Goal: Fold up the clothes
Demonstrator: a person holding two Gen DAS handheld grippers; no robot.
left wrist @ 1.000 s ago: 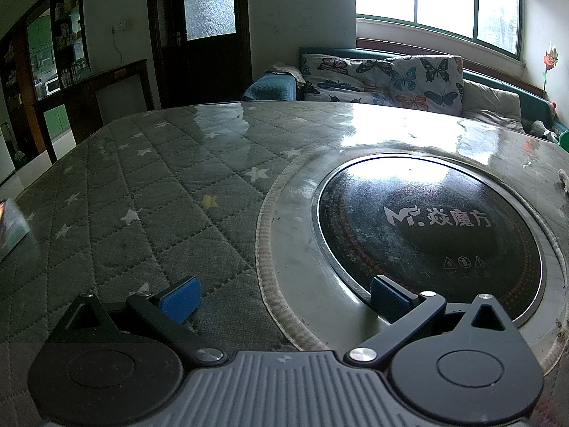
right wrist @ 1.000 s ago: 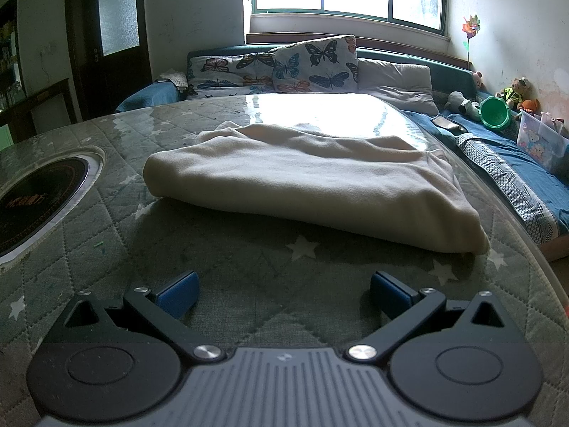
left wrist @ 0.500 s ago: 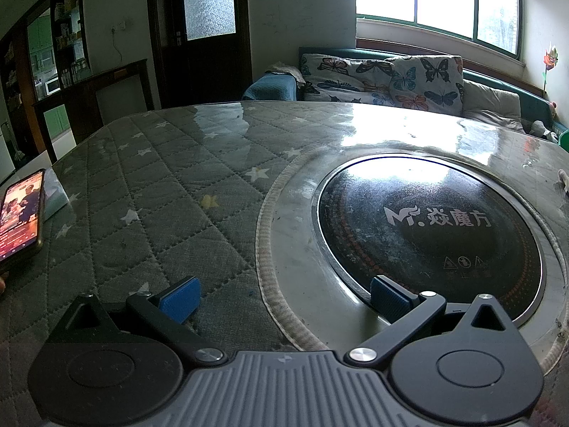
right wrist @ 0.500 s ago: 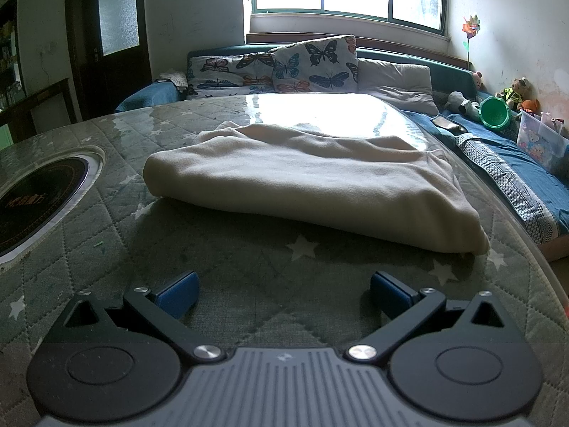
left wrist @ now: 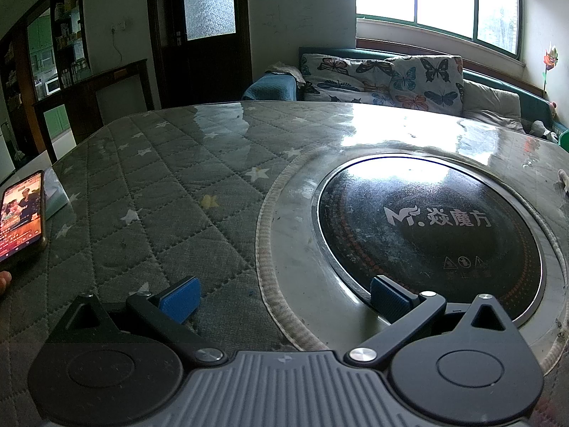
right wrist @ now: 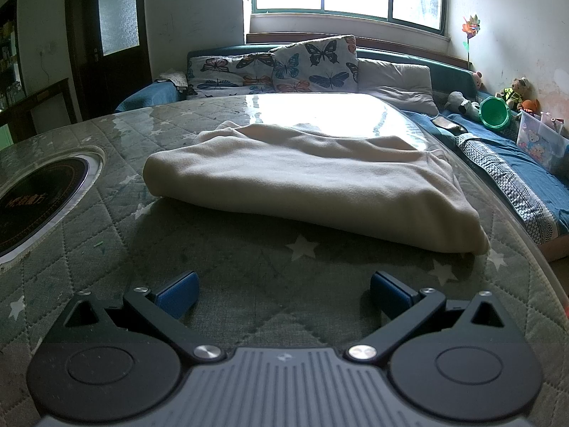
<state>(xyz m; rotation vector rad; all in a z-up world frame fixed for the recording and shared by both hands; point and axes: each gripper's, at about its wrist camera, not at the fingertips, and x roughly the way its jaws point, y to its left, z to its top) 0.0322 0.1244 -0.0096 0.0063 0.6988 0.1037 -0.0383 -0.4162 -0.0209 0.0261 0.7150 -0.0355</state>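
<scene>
left gripper [left wrist: 282, 299]: fingers wide, holding nothing, low over the quilted tabletop [left wrist: 149, 192] at the near rim of the round cooktop [left wrist: 426, 235] | right gripper [right wrist: 282, 295]: fingers wide, holding nothing | folded cream cloth [right wrist: 313, 181]: lies on tabletop just beyond right gripper, apart from it | phone [left wrist: 21, 213]: lit, far left edge

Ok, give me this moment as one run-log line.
left gripper: open, empty, over cooktop edge | right gripper: open, empty, short of cream garment | garment: folded on quilted table | phone: lit
</scene>
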